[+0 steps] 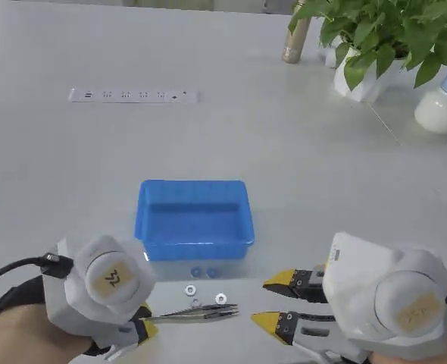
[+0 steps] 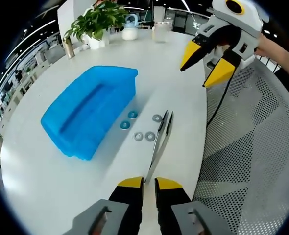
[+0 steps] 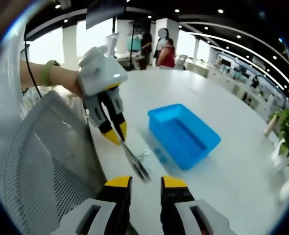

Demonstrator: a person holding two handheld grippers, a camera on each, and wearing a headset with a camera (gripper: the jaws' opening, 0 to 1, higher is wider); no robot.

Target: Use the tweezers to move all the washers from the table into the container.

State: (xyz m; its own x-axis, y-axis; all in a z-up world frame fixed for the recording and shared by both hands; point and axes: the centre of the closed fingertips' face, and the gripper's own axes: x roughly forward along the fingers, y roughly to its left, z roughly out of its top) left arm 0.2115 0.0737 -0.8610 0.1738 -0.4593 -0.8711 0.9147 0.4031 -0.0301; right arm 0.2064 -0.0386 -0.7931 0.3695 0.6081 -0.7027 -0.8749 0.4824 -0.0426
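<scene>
- The left gripper (image 1: pixel 146 326) is seen low in the head view, its jaws pressed together on the rear end of a pair of slim silver metal tweezers (image 1: pixel 197 312).
- In the left gripper view, the tweezers (image 2: pixel 159 142) are held out from the clamped jaws over the pale grey surface (image 1: pixel 284 167). Their tips lie just beside one of the silver metal washers (image 2: pixel 150 136); whether they touch it cannot be told.
- Three silver metal washers are counted in that view, lying flat on the surface near the tweezers.
- Two small blue washers (image 2: pixel 125 125) are seen between the silver ones and the blue rectangular plastic container (image 2: pixel 85 117), just beside its near wall.
- All the washers are found on the surface, outside the container (image 1: pixel 193 246).
- The right gripper (image 1: pixel 273 301) is held just right of the tweezer tips, its yellow-tipped jaws apart with nothing between them.
- In the right gripper view, the right gripper (image 3: pixel 146 182) is pointed toward the left gripper (image 3: pixel 116 134) and the tweezers (image 3: pixel 134 164).
- A white power strip (image 1: pixel 132 95) and a green potted plant (image 1: pixel 382 30) are placed at the far side, well apart from the container.
</scene>
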